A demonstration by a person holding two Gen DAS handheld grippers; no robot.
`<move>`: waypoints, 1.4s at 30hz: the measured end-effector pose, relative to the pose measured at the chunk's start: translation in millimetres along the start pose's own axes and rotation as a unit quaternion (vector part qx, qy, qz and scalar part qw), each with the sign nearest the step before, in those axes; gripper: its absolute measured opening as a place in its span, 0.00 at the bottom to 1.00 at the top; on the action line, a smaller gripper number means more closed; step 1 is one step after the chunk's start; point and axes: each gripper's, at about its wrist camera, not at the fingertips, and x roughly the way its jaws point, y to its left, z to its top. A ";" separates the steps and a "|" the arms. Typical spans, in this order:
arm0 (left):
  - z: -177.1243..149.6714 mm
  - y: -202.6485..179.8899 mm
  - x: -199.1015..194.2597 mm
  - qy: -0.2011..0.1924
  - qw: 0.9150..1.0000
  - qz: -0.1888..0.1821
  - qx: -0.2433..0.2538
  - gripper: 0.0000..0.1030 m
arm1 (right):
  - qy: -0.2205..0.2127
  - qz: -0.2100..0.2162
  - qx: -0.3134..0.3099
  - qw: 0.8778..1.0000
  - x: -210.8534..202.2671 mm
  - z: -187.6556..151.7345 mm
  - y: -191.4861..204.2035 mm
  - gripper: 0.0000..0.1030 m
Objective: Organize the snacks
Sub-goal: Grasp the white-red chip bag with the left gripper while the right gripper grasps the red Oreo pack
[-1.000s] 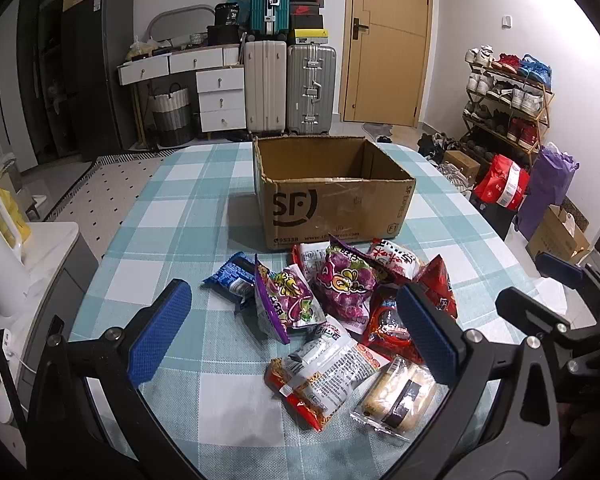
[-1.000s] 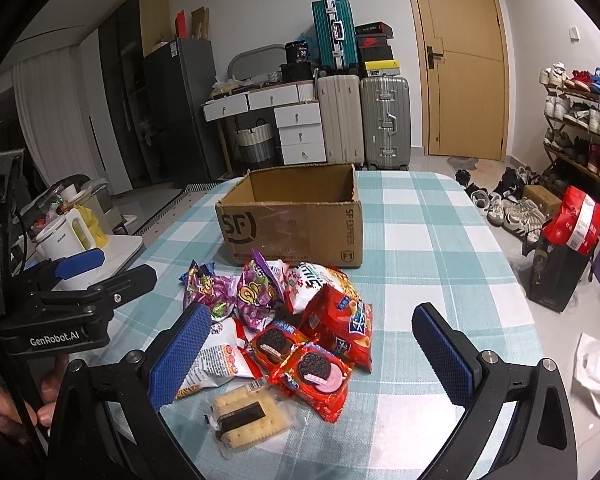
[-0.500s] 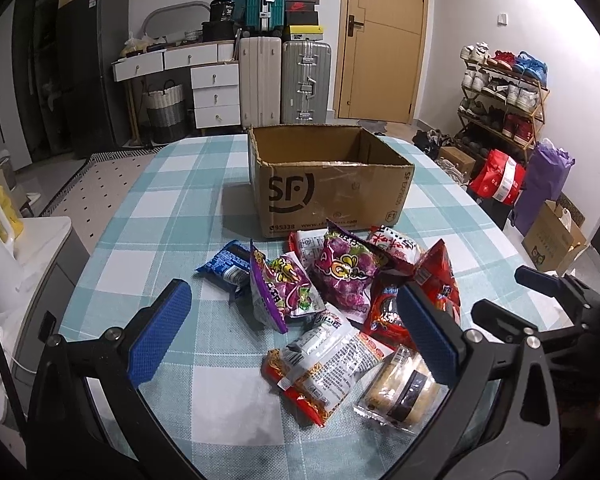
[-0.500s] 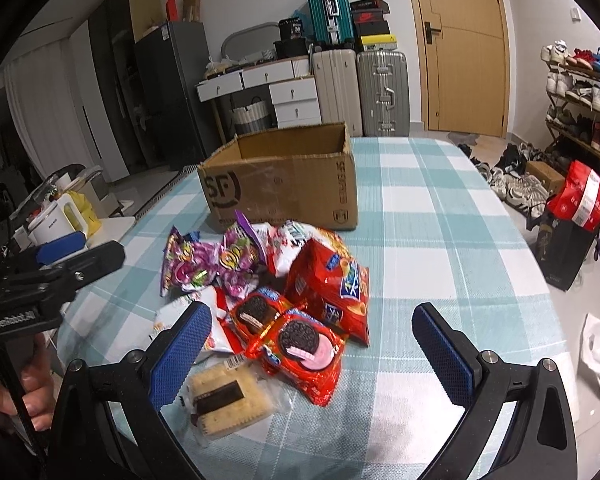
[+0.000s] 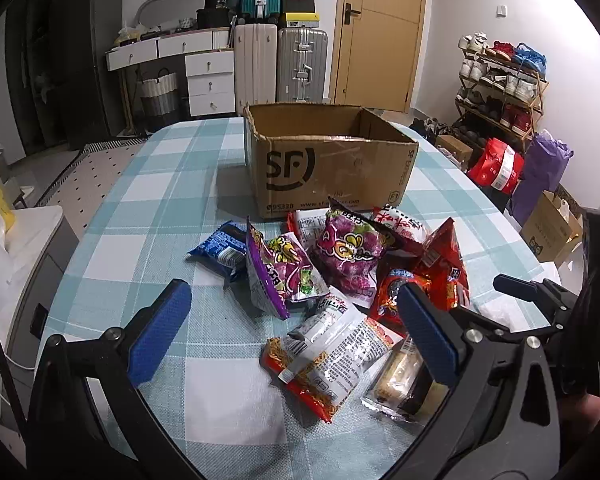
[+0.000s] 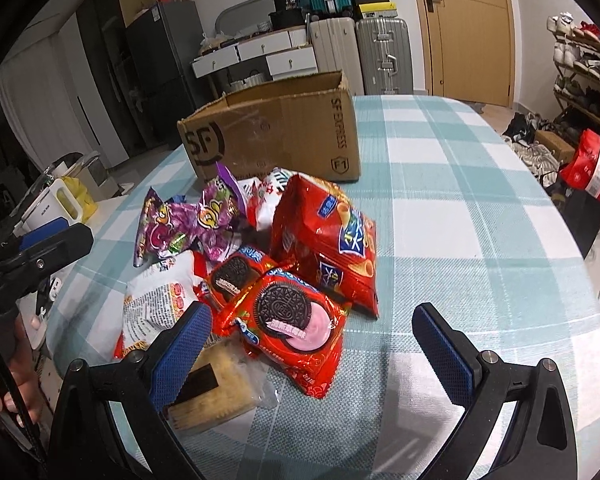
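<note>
A heap of snack packets lies on the checked tablecloth in front of an open cardboard box. Purple candy bags, a blue packet, a white and red noodle pack, red Oreo packs, a big red bag and a clear-wrapped biscuit pack make up the heap. My left gripper is open, hovering over the near side of the heap. My right gripper is open too, low above the Oreo pack, empty.
The round table has bare cloth to the right of the heap and to the left. Suitcases, drawers and a door stand behind. A shoe rack and bags sit at the right, a kettle at the left.
Both grippers have moved forward and down toward the snack heap, which now looks larger. Neither has touched a packet; both stay open.
</note>
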 end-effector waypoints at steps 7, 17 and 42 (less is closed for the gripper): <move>-2.5 3.0 10.7 0.012 1.000 -0.001 -0.004 0.99 | 0.008 0.017 0.008 1.000 10.6 -1.5 -3.2 0.99; -4.0 4.1 17.6 0.019 1.000 0.000 -0.005 0.99 | 0.034 0.060 0.024 0.997 23.9 -6.2 -2.6 0.67; -26.2 25.2 23.8 0.068 0.997 -0.028 -0.022 0.99 | -0.009 0.092 0.024 0.995 -13.2 -5.6 -5.0 0.53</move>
